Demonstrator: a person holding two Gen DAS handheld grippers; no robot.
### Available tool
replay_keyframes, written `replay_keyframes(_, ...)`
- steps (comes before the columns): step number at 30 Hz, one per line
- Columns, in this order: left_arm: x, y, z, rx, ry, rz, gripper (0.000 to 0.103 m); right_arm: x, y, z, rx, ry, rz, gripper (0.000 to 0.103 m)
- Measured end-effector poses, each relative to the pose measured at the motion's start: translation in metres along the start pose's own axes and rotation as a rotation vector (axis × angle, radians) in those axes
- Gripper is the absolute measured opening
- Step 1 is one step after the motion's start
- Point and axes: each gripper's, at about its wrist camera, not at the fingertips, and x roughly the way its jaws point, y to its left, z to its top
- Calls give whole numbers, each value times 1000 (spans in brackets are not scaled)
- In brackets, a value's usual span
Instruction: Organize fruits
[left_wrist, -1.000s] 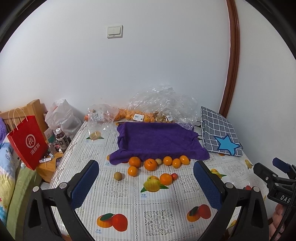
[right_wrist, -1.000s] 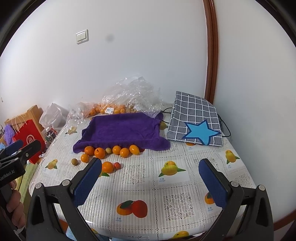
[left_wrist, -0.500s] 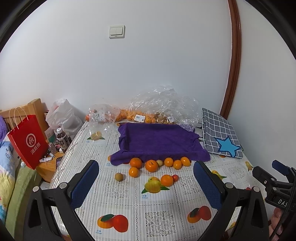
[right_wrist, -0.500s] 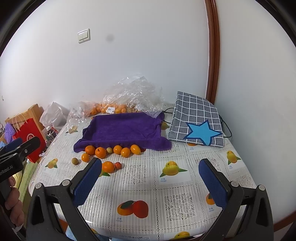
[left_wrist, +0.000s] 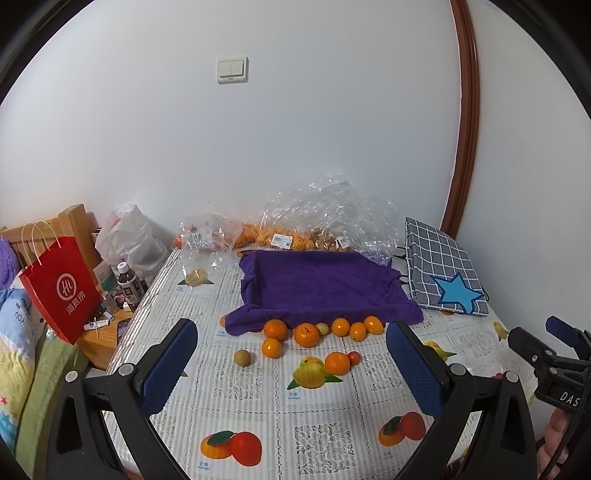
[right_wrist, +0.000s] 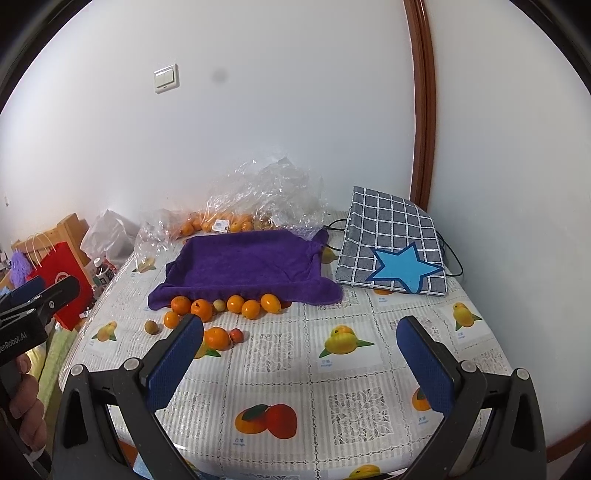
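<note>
Several oranges (left_wrist: 306, 334) (right_wrist: 201, 309) lie in a row at the front edge of a purple towel tray (left_wrist: 317, 284) (right_wrist: 247, 264) on the fruit-print tablecloth. A small brown fruit (left_wrist: 242, 357) (right_wrist: 151, 326), one more orange (left_wrist: 337, 363) (right_wrist: 217, 338) and a small red fruit (left_wrist: 354, 357) (right_wrist: 236, 335) lie in front. My left gripper (left_wrist: 291, 365) is open and empty, above the near table. My right gripper (right_wrist: 299, 350) is open and empty, further right.
Clear plastic bags (left_wrist: 325, 210) (right_wrist: 258, 195) with more oranges sit behind the towel by the wall. A checked grey bag with a blue star (left_wrist: 441, 273) (right_wrist: 391, 251) lies at right. A red paper bag (left_wrist: 61, 284), bottle (left_wrist: 127, 282) and white plastic bag stand left of the table.
Both grippers have pulled back and risen slightly; the fruits and towel sit a little lower in both views. Nothing on the table has moved.
</note>
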Motion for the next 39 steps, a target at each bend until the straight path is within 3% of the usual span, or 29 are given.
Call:
replay_keyframes(26, 3, 10, -2, -26, -13, 6, 103, 3, 2, 3, 10, -13, -65, 103)
replay_keyframes(39, 13, 14, 1, -31, 16, -1, 103, 11, 11, 9, -21, 9, -43, 103)
